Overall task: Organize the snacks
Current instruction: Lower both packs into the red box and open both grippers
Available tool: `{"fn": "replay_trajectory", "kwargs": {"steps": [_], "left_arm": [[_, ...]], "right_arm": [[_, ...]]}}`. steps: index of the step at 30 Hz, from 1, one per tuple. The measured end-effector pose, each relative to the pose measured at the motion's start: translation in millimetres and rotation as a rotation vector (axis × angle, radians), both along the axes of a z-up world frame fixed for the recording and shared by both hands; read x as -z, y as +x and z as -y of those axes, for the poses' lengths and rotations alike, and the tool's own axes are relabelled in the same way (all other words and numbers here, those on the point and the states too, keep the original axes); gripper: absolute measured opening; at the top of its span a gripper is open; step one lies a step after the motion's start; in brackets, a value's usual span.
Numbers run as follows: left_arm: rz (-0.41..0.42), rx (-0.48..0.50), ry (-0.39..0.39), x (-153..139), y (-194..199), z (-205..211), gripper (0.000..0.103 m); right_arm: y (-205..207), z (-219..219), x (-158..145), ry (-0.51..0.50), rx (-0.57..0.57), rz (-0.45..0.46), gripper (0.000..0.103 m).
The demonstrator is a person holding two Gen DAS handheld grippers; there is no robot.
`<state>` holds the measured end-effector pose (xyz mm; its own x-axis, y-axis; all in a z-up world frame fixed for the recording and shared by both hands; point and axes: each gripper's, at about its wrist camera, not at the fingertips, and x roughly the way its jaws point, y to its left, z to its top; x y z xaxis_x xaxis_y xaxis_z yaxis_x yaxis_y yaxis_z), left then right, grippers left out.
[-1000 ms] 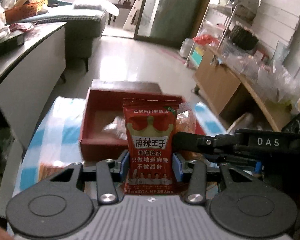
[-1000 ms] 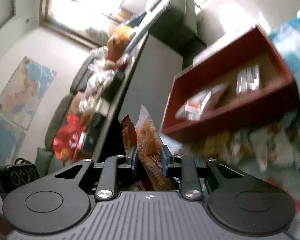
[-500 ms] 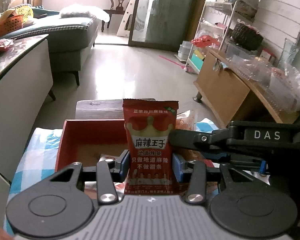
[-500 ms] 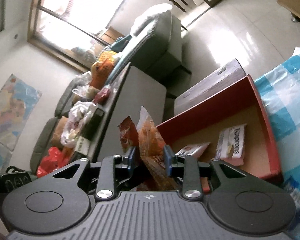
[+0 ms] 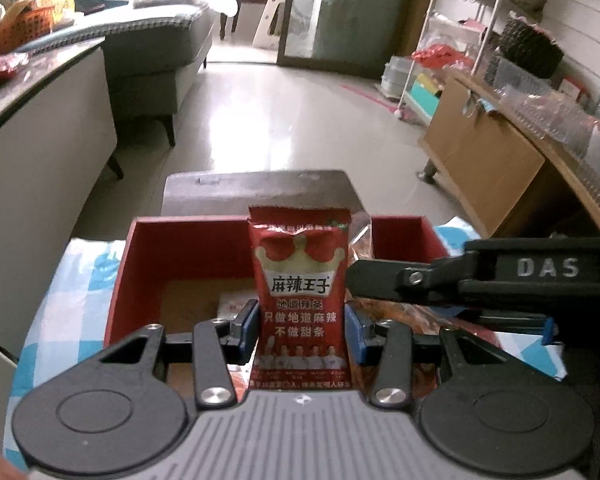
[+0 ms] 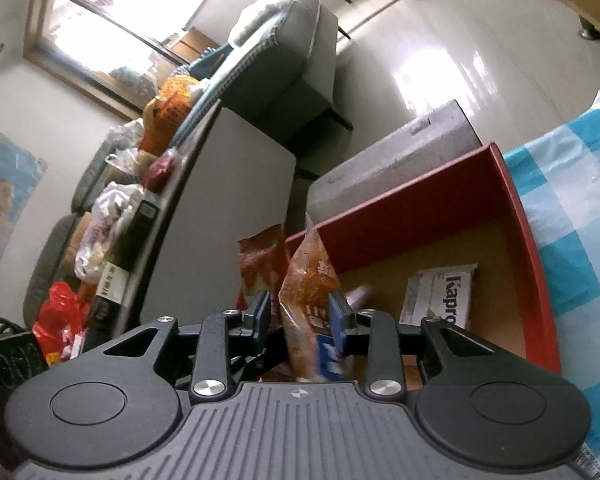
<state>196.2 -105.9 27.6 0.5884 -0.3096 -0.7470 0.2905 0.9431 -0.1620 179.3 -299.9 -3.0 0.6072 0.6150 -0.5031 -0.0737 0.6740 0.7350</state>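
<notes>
My left gripper (image 5: 301,326) is shut on a red spicy-strip packet (image 5: 300,292) with Chinese text, held upright over the red box (image 5: 188,236). My right gripper (image 6: 299,316) holds a clear orange snack bag (image 6: 306,280) between its pads, which stand wider apart than before; the bag stays upright. The right gripper also shows from the side in the left wrist view (image 5: 480,280), just right of the red packet. The red packet shows in the right wrist view (image 6: 260,264). A white Kapro packet (image 6: 440,296) lies in the red box (image 6: 512,216).
The box sits on a blue-and-white checked cloth (image 5: 80,272), (image 6: 572,200). A grey box (image 5: 260,192) stands behind it. A grey counter with bags and a basket (image 6: 172,120) is at the left. A wooden cabinet (image 5: 500,160) is at the right.
Both grippers have moved nearer over the red box. The right gripper's pads have spread apart around the orange bag. The left gripper still holds the red packet.
</notes>
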Motion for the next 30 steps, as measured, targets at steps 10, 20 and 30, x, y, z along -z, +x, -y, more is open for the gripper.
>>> {"fn": "replay_trajectory", "kwargs": {"steps": [10, 20, 30], "left_arm": [[-0.053, -0.055, 0.108, 23, 6, -7, 0.04], [-0.039, -0.083, 0.143, 17, 4, -17, 0.047], [-0.033, -0.105, 0.133, -2, -19, -47, 0.053]], "right_arm": [[-3, -1, 19, -0.168, 0.026, -0.082, 0.042], [-14, -6, 12, -0.326, 0.03, -0.079, 0.06], [-29, -23, -9, -0.451, 0.015, -0.029, 0.071]]}}
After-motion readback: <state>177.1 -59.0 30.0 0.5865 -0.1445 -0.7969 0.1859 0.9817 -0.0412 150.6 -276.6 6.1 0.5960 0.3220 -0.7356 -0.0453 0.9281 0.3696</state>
